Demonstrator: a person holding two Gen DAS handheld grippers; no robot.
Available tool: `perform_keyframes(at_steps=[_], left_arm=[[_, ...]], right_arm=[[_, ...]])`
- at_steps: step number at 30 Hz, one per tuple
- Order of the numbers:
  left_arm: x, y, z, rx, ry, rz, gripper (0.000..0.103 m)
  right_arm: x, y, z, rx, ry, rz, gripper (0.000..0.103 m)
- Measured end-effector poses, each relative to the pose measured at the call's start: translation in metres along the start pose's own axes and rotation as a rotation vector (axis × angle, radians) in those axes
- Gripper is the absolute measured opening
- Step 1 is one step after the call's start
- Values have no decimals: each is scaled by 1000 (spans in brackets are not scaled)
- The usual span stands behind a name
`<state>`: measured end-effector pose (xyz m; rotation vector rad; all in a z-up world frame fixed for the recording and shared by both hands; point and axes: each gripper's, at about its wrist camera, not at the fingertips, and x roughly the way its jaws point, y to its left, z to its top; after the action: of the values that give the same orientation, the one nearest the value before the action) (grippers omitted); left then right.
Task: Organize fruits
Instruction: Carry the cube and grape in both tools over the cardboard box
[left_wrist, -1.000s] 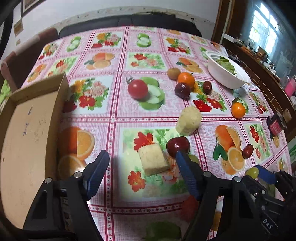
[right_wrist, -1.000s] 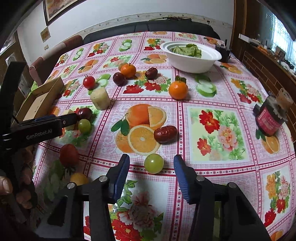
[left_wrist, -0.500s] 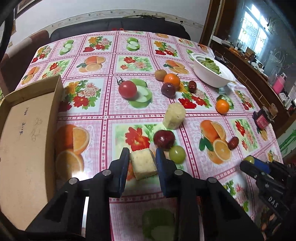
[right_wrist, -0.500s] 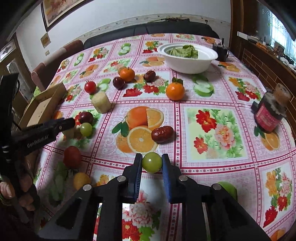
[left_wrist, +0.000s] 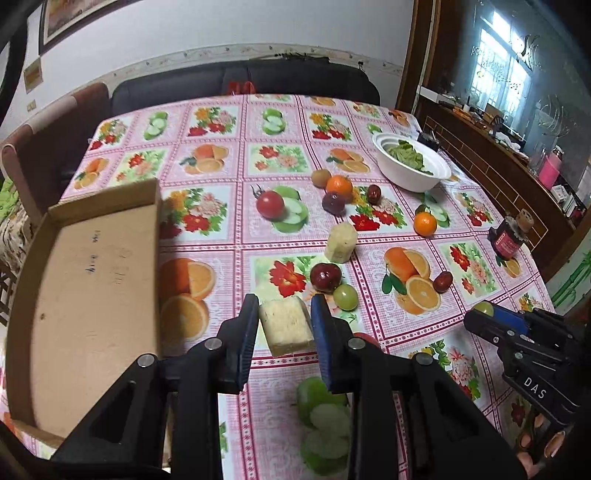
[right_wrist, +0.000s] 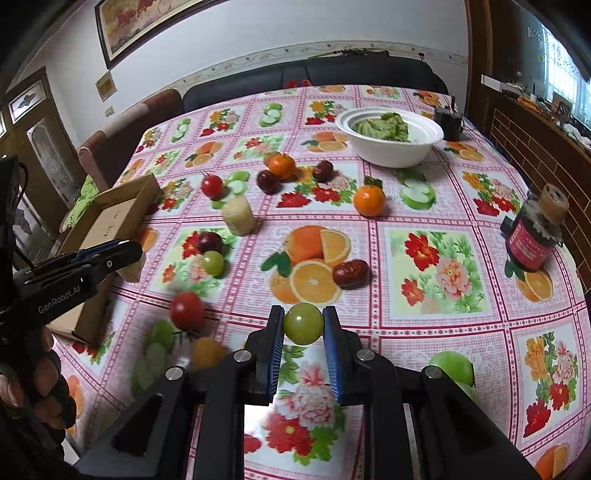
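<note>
My left gripper is shut on a pale yellow fruit chunk and holds it above the tablecloth, just right of the open cardboard box. My right gripper is shut on a green grape, lifted off the cloth. It also shows in the left wrist view. On the table lie a second yellow chunk, a dark red plum, another green grape, a tomato, oranges and red dates.
A white bowl of greens stands at the far right. A red jar stands near the right edge. A red tomato, a yellow fruit and a green apple lie near the front edge. A sofa sits behind the table.
Both grippers went from open to shut. The left closed on the yellow chunk and lifted it; the right closed on the green grape and raised it.
</note>
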<state>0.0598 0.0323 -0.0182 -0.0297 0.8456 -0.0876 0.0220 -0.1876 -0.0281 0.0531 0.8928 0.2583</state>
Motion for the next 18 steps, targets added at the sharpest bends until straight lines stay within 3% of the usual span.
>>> perform_keyframes(at_steps=[8,18], left_arm=[[-21,29,-5,-36,-32,78,26],[-42,64,-15,-90,-59,124,26]], right_arm=[[-14,30,9,-50,-32,46,21],[-16,79,13,-128,-29,121,21]])
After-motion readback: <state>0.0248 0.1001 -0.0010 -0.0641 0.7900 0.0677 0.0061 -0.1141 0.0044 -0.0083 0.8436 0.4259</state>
